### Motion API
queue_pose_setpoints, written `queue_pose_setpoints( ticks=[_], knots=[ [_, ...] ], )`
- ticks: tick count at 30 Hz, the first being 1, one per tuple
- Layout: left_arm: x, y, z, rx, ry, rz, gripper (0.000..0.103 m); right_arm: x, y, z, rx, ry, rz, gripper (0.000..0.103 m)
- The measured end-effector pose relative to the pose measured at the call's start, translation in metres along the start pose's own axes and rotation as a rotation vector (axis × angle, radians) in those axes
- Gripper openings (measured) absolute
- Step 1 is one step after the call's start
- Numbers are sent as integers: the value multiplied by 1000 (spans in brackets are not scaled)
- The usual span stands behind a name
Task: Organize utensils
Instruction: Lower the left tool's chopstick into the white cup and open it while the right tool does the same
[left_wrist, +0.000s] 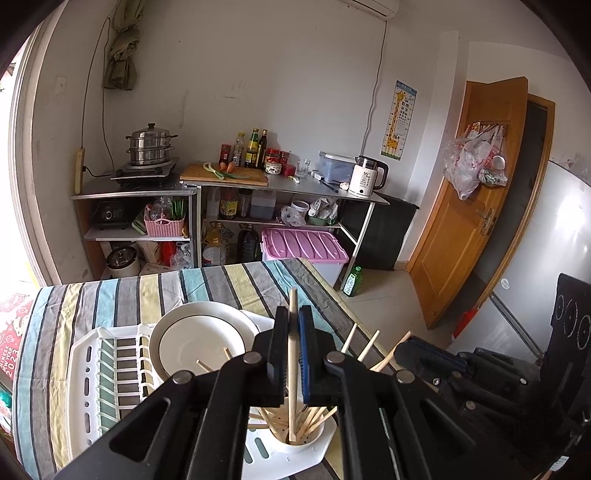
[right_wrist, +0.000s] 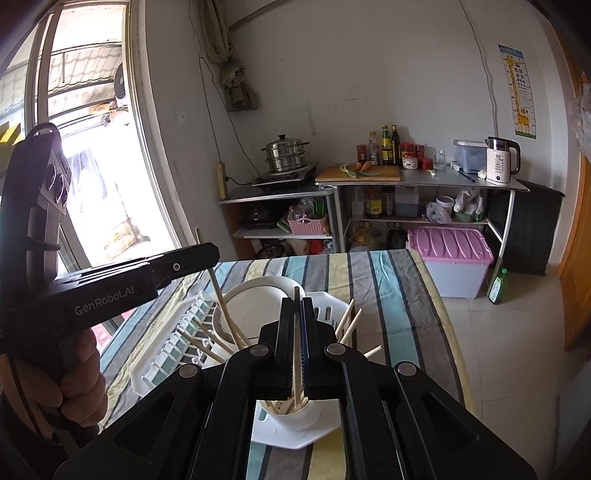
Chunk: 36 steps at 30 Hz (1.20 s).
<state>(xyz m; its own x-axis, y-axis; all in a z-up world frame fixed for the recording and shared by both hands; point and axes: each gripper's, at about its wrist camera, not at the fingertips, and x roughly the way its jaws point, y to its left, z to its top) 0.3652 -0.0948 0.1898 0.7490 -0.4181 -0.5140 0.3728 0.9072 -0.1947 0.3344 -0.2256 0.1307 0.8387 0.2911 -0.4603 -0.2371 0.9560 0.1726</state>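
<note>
My left gripper (left_wrist: 292, 334) is shut on a wooden chopstick (left_wrist: 292, 369) that stands upright with its lower end in the white utensil cup (left_wrist: 295, 439) of the dish rack (left_wrist: 88, 373). Several chopsticks lean in that cup. My right gripper (right_wrist: 297, 325) is shut on another chopstick (right_wrist: 296, 376), its lower end in the same cup (right_wrist: 291, 413). The left gripper shows in the right wrist view (right_wrist: 184, 264), holding its chopstick (right_wrist: 221, 302). The right gripper shows at the right of the left wrist view (left_wrist: 424, 354).
A white bowl (left_wrist: 203, 336) rests in the rack on the striped tablecloth (left_wrist: 122, 291); it also shows in the right wrist view (right_wrist: 255, 295). The table's right edge (right_wrist: 439, 295) drops to the tiled floor. Kitchen shelves (left_wrist: 229, 192) stand at the far wall.
</note>
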Motion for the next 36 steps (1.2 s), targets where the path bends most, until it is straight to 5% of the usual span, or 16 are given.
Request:
queue_pose_setpoints(
  ticks=[31, 36],
  knots=[
    [29, 27, -46, -59, 115, 40, 7, 20, -16, -15, 35, 70, -17, 3],
    [19, 28, -47, -60, 104, 52, 7, 14, -15, -17, 30, 66, -14, 22]
  ],
)
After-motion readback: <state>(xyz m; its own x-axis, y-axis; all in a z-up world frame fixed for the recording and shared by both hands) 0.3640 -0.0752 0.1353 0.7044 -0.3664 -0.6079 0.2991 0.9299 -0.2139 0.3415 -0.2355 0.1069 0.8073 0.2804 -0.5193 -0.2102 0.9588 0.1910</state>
